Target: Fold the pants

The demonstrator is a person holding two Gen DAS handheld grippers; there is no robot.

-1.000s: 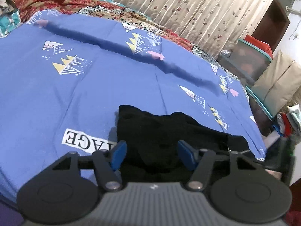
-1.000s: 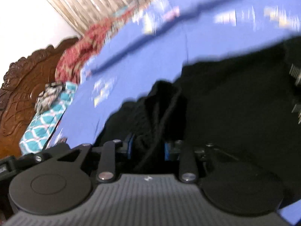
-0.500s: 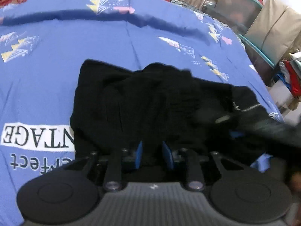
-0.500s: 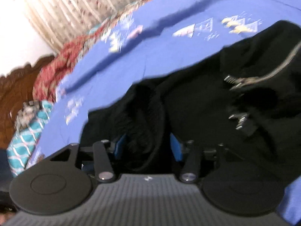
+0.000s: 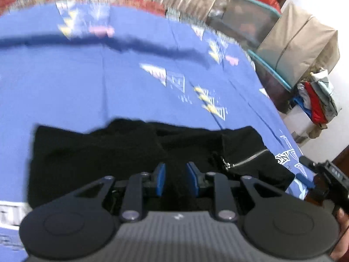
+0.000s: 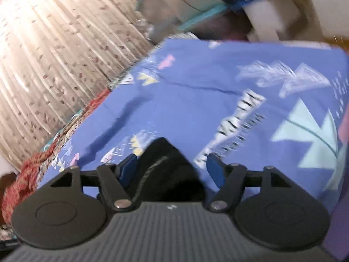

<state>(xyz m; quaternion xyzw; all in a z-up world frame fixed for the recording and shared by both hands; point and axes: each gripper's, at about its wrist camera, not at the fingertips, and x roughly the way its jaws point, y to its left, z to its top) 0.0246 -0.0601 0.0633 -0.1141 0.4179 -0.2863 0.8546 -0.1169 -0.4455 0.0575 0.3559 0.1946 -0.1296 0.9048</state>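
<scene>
One view whole black pants (image 5: 139,159), other only zipper corner (image 6: 168,168)

Black pants (image 5: 122,150) with a silver zip (image 5: 248,158) are seen ahead of blue pads (image 5: 160,182), spread on a blue sheet (image 5: 130,83) patterned with yellow-white triangles.

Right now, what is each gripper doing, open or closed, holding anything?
Left gripper: partly open over the pants, gripping nothing.
Right gripper: open, nothing gripped.
</scene>
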